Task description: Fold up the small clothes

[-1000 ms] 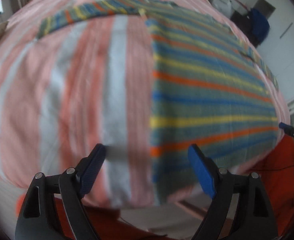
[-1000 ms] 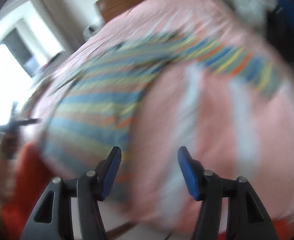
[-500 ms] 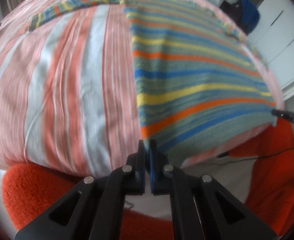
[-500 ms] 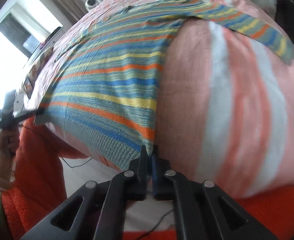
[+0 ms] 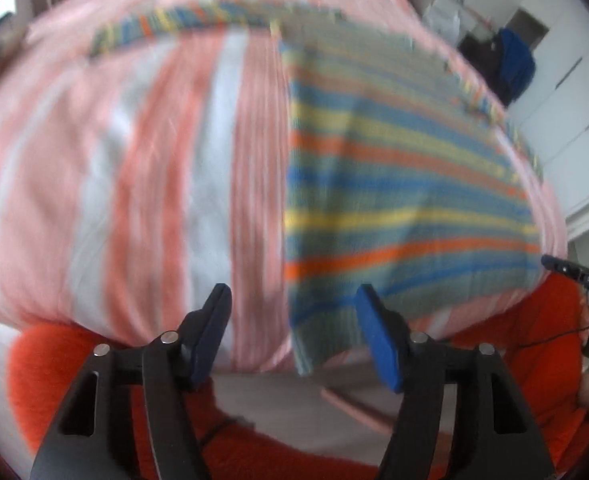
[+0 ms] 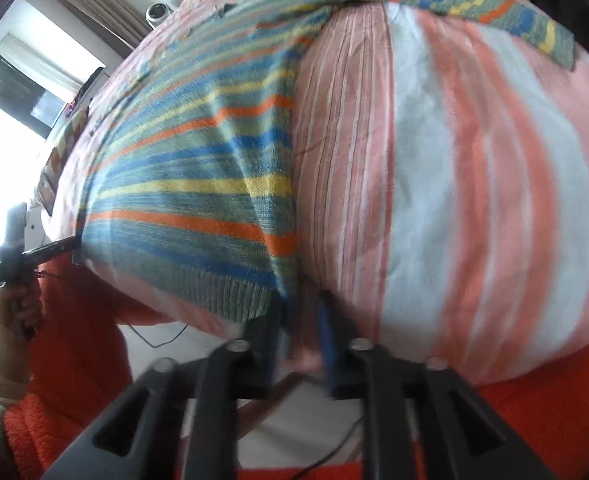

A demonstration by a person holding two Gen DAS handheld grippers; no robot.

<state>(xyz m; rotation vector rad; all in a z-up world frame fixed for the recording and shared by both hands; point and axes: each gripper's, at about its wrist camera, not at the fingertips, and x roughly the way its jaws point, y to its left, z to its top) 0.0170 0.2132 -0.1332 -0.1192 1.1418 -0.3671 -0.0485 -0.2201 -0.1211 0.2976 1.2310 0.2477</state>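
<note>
The striped knit sweater [image 5: 406, 184], one garment banded in blue, yellow, orange and grey-green, lies spread flat on a bed covered with a pink, orange and white striped bedsheet [image 5: 142, 168]. Its ribbed hem hangs just over the near edge of the bed. In the left wrist view one sleeve [image 5: 174, 24] stretches out across the sheet at the far side; in the right wrist view a sleeve [image 6: 506, 12] likewise runs out across the sheet at the top right. Both views are blurred.

There are two grippers. The left gripper [image 5: 294, 320] is released: its two blue pads stand wide apart, having just been opening, and the near left corner of the sweater's hem shows between them without either pad pressing on it. The right gripper [image 6: 300, 336] has also just been opening; its jaws stand a little apart, with the near right corner of the hem hanging down between them. Blur hides whether the pads touch the knit, but a gap shows, so the hold looks let go.

Each view catches the other gripper held in a hand [image 6: 16, 308] at the picture's edge. Orange fleece clothing [image 5: 54, 368] fills the lower part of both views, and a thin black cable [image 6: 162, 338] trails below the bed's edge.
</note>
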